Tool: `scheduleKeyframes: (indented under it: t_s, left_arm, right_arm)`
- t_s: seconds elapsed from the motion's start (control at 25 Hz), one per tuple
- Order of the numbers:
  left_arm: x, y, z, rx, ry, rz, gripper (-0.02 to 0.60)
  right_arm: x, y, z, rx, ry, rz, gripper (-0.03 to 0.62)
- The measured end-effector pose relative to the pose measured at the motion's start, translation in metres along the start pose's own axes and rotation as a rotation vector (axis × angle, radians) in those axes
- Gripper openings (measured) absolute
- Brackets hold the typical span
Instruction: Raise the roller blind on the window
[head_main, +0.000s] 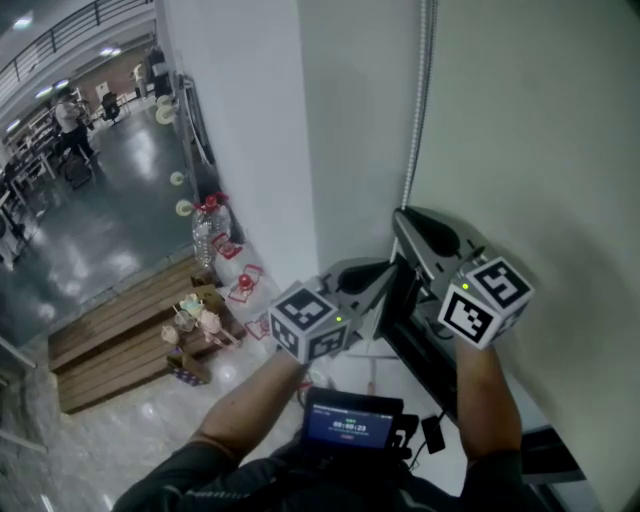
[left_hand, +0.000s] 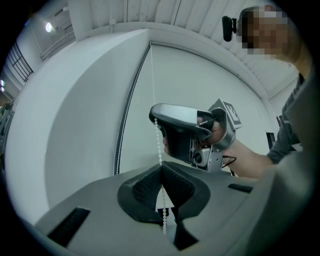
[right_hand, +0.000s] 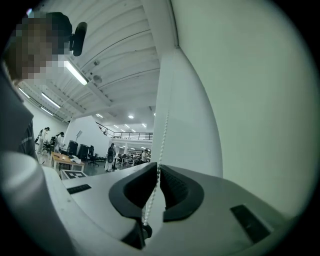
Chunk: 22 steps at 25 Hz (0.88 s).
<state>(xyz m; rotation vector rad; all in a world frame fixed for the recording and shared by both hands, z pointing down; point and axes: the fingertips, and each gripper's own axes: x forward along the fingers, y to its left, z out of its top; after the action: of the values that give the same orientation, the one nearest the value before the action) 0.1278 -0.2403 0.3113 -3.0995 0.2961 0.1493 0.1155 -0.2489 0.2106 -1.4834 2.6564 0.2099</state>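
Observation:
The pale roller blind (head_main: 545, 130) hangs at the right, with its white bead chain (head_main: 417, 90) running down along its left edge. My right gripper (head_main: 402, 216) is the upper one and its jaws stand closed on the bead chain (right_hand: 161, 135), which passes between the tips (right_hand: 158, 171). Just below it, my left gripper (head_main: 383, 278) is shut on the same chain (left_hand: 153, 85); the beads run through its closed tips (left_hand: 161, 168) and hang on below. In the left gripper view the right gripper (left_hand: 154, 118) sits directly above on the chain.
A white wall column (head_main: 250, 120) stands left of the blind. Far below lie wooden pallets (head_main: 110, 340) with cups (head_main: 195, 318) and a water bottle (head_main: 205, 232). A black sill (head_main: 430, 370) runs under the window. A small screen device (head_main: 350, 420) hangs at the person's chest.

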Motion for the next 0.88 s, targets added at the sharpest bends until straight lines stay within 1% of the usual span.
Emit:
scheduleKeyframes:
  t_s: [0.12,0.24,0.36,0.48,0.6,0.76,0.88]
  left_arm:
    - [-0.001,-0.001,0.001,-0.013,-0.006,-0.018,-0.003]
    - [-0.003,-0.003,0.004,-0.036,-0.026,-0.044,-0.003]
    - [-0.003,-0.004,0.001,-0.035,-0.029,-0.063,-0.003]
    - [-0.002,-0.007,-0.012,-0.052,-0.003,-0.07,-0.003]
    - [-0.004,-0.007,-0.033,-0.085,0.03,-0.066,-0.003]
    - [-0.002,-0.009,-0.058,-0.099,0.074,-0.078,-0.003]
    - [-0.003,-0.014,-0.076,-0.126,0.115,-0.085,-0.003]
  right_arm:
    - [0.001,0.002,-0.001,0.034,-0.009,0.023,0.003]
    - [-0.001,0.003,-0.002,0.061,-0.025,0.043,0.0]
    - [-0.002,0.004,-0.004,0.071,-0.036,0.051,0.001]
    - [-0.005,0.004,-0.018,0.072,-0.01,0.043,0.001]
    - [-0.009,0.004,-0.036,0.104,0.012,0.041,0.001]
    - [-0.013,0.002,-0.062,0.134,0.043,0.036,0.0]
    - [-0.016,0.005,-0.08,0.151,0.076,0.034,0.002]
